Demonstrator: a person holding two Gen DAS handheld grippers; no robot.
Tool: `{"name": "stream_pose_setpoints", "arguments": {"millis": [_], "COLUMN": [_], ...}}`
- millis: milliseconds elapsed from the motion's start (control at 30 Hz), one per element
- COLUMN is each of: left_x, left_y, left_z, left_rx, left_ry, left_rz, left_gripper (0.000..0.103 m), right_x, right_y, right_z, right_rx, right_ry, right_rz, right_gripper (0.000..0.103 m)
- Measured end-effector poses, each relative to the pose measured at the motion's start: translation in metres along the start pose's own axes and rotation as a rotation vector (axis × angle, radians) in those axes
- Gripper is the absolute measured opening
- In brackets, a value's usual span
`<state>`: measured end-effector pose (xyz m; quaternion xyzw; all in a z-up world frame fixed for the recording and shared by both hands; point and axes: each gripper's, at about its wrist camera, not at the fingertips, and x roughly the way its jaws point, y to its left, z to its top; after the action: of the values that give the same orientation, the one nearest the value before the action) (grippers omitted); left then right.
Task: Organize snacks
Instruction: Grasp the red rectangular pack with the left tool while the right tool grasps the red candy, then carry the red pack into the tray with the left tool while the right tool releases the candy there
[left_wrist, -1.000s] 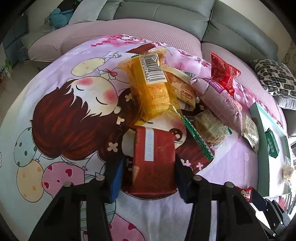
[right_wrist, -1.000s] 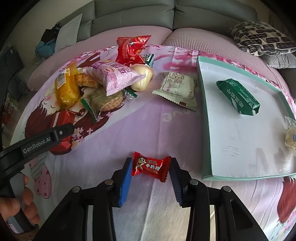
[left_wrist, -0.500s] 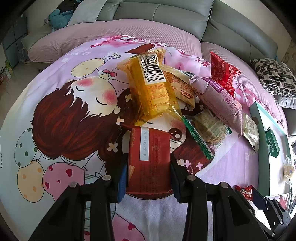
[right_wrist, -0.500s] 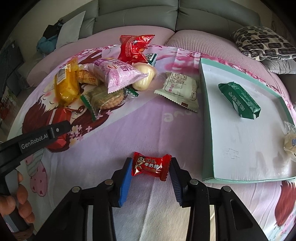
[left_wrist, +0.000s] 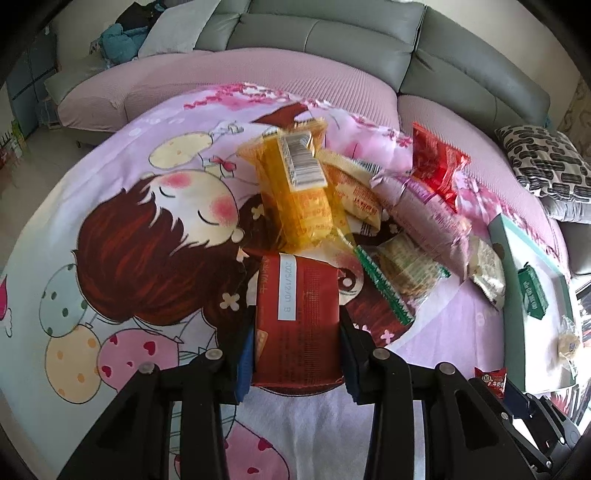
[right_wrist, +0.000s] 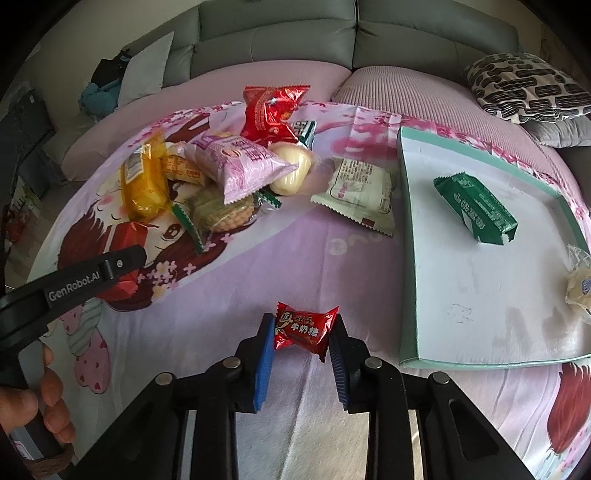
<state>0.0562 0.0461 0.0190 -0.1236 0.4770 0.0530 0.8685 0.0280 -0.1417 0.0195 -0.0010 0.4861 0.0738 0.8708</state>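
Note:
In the left wrist view my left gripper (left_wrist: 295, 326) is shut on a dark red snack packet (left_wrist: 301, 343), its blue pads pressed on both long sides, over the cartoon-print blanket (left_wrist: 122, 236). My right gripper (right_wrist: 301, 334) has its jaws closing on a small red candy (right_wrist: 303, 325), and the pads press on the wrapper's two ends. A teal-rimmed white tray (right_wrist: 461, 280) to the right holds a green packet (right_wrist: 476, 205) and a clear-wrapped round biscuit (right_wrist: 580, 288).
A pile of snacks lies behind: a yellow packet (left_wrist: 295, 192), a pink packet (right_wrist: 240, 166), a red bag (right_wrist: 273, 110), wrapped crackers (right_wrist: 221, 212), a white packet (right_wrist: 358, 192). A grey sofa (right_wrist: 280, 33) and a patterned cushion (right_wrist: 524, 85) lie beyond. A hand (right_wrist: 48, 406) holds the left tool.
The left jaws have closed in onto the dark red packet. The right jaws have narrowed until the pads touch the red candy, whose right end now tips upward.

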Motion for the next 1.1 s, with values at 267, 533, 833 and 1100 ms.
{"name": "stream_pose_setpoints", "arguments": {"millis": [267, 533, 833, 1100], "left_x": [-0.022, -0.043, -0.060, -0.068], "left_y": [-0.005, -0.032, -0.108, -0.177], "left_z": [0.005, 0.005, -0.007, -0.026], "left_rx": [0.015, 0.078, 0.273, 0.446], "left_ry": [-0.061, -0.120, -0.151, -0.163], "left_rz": [-0.010, -0.057, -0.180, -0.254], "left_gripper": [0.041, 0.041, 0.041, 0.041], "right_x": [-0.019, -0.033, -0.058, -0.083], "right_y": [-0.003, -0.016, -0.071, -0.138], "right_z": [0.005, 0.008, 0.008, -0.003], "right_rx": [0.010, 0.045, 0.169, 0.319], "right_ry": [-0.056, -0.095, -0.148, -0.184], "right_rz": [0.011, 0.002, -0.102, -0.200], "right_gripper": [0.030, 0.030, 0.030, 0.030]}}
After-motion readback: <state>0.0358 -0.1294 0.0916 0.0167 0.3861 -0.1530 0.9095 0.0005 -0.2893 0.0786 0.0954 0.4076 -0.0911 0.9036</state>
